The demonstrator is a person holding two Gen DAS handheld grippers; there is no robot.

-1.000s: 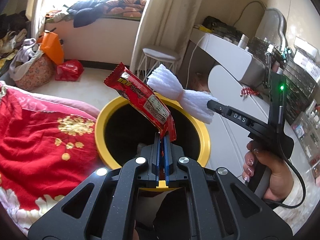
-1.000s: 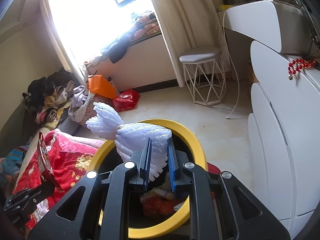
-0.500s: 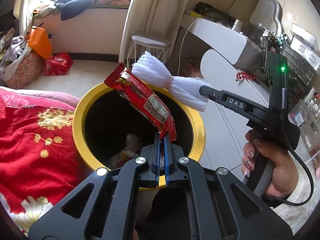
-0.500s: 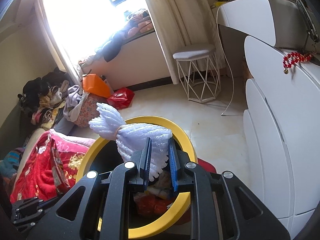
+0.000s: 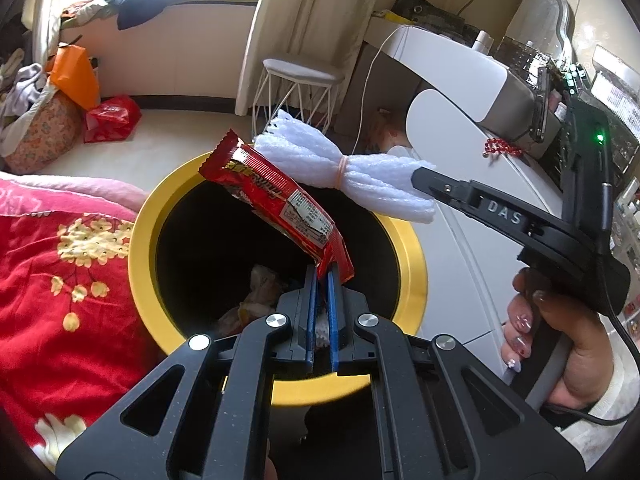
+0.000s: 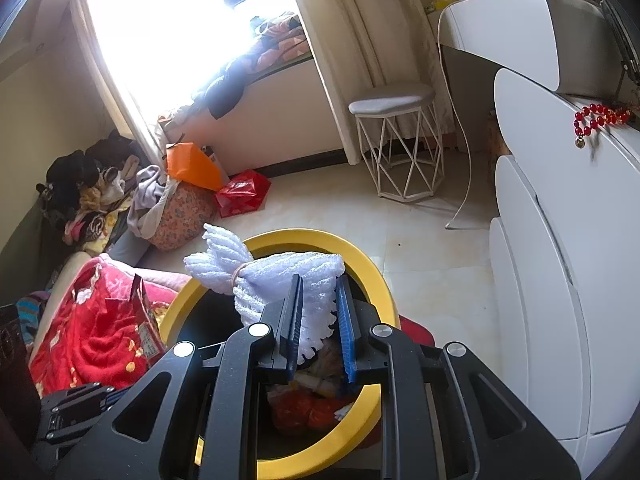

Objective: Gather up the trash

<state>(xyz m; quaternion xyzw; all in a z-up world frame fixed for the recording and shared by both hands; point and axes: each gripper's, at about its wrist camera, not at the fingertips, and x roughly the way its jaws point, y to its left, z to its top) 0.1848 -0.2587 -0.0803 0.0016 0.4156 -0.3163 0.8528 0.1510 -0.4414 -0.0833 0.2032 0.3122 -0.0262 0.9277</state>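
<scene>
A round bin with a yellow rim [image 5: 142, 220] [image 6: 372, 268] stands below both grippers and holds trash. My left gripper [image 5: 322, 276] is shut on the corner of a red snack wrapper [image 5: 276, 200], held over the bin's opening. My right gripper [image 6: 318, 292] is shut on a white foam bundle [image 6: 280, 272] tied with a rubber band, held above the bin's rim. The foam bundle [image 5: 360, 184] and the right gripper [image 5: 424, 176] also show in the left wrist view, over the bin's far right edge. The wrapper [image 6: 142, 320] shows edge-on in the right wrist view.
A red flowered blanket [image 5: 60, 280] lies left of the bin. A white rounded cabinet [image 6: 560, 280] with red beads [image 6: 600, 118] stands to the right. A white wire stool [image 6: 396, 148], a red bag [image 6: 240, 194] and piled clothes [image 6: 100, 196] are farther back.
Both grippers have come closer over the bin with their items still held. The bin's inside and the trash in it show more.
</scene>
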